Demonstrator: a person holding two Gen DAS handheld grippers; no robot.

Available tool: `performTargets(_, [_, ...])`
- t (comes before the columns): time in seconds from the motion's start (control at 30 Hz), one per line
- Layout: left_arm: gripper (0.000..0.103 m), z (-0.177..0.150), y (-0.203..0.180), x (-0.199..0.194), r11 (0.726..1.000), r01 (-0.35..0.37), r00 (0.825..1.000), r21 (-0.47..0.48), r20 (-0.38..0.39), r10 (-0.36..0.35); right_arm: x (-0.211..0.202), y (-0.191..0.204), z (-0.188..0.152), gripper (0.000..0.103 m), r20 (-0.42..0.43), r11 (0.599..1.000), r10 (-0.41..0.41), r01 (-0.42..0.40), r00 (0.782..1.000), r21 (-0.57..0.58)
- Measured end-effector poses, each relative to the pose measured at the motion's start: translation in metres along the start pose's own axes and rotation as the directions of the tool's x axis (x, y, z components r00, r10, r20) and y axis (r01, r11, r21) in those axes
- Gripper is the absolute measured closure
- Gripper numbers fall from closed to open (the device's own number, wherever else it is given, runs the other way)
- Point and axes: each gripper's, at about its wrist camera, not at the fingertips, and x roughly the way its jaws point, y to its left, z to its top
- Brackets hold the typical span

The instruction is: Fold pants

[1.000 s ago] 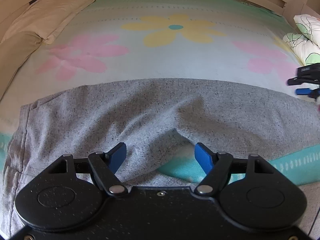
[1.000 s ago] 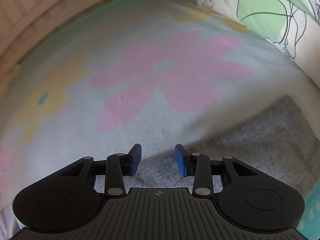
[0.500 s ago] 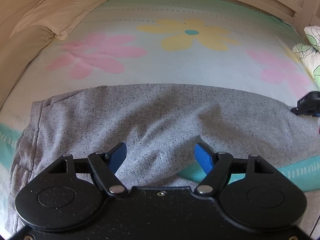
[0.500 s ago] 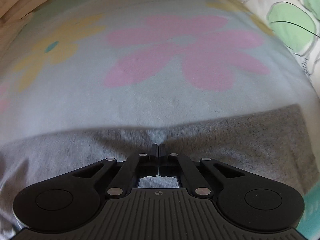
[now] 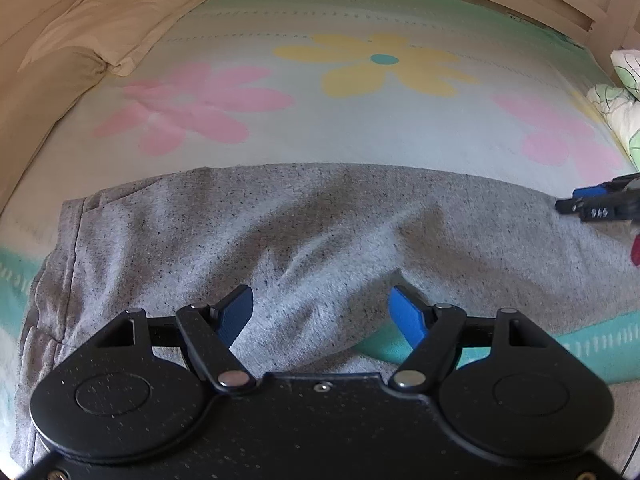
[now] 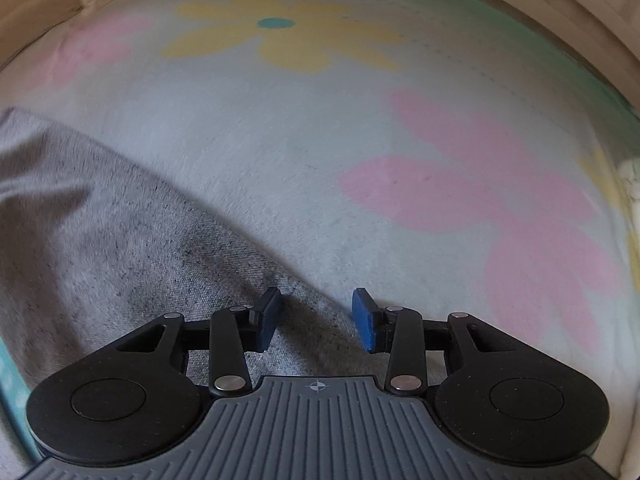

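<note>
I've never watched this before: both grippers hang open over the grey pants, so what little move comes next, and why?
Probably lower the right gripper and close it on the pants' edge: its jaws, just reopened, hold nothing, with fabric right below.

Pants (image 5: 320, 220): heather grey with fine dark flecks, lying under and ahead of the left claw (image 5: 320, 312), whose body is black with blue fingertips (image 5: 406, 314). Bedspread (image 5: 360, 128) beyond the pants: pale blue-white, printed with pink flowers and one yellow flower with a teal centre; teal-green bands with dashed lines at its edges. Pillow (image 5: 120, 20) far left of that claw: plain cream; bedding (image 5: 624, 96) far right: white with green leaf shapes outlined in black.
</note>
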Motion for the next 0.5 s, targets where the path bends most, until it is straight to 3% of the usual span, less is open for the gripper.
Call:
performTargets(0.07, [0.027, 0.002, 0.004, 0.002, 1.000, -0.003, 1.000, -0.011, -0.003, 0.003, 0.001, -0.005, 0.000, 0.070, 0.005, 0.999, 0.034, -0.034, 0.999, 0.015])
performTargets(0.1, [0.027, 0.002, 0.005, 0.003, 1.000, -0.005, 1.000, -0.016, -0.006, 0.005, -0.002, -0.009, -0.002, 0.086, -0.002, 0.996, 0.083, -0.083, 0.997, 0.037])
performTargets(0.13, [0.027, 0.002, 0.007, 0.004, 1.000, -0.007, 1.000, -0.021, -0.008, 0.006, -0.005, -0.012, -0.001, 0.095, -0.007, 0.992, 0.112, -0.112, 0.994, 0.050])
performTargets(0.37, [0.027, 0.007, 0.018, 0.009, 0.998, -0.016, 1.000, -0.055, 0.000, 0.016, -0.059, 0.027, -0.022, 0.098, 0.093, 0.996, 0.050, -0.043, 0.994, -0.080])
performTargets(0.5, [0.027, 0.016, 0.029, 0.010, 0.996, -0.013, 1.000, -0.093, 0.020, 0.014, -0.100, 0.056, -0.051, 0.098, 0.125, 0.989, 0.050, -0.031, 0.991, -0.147])
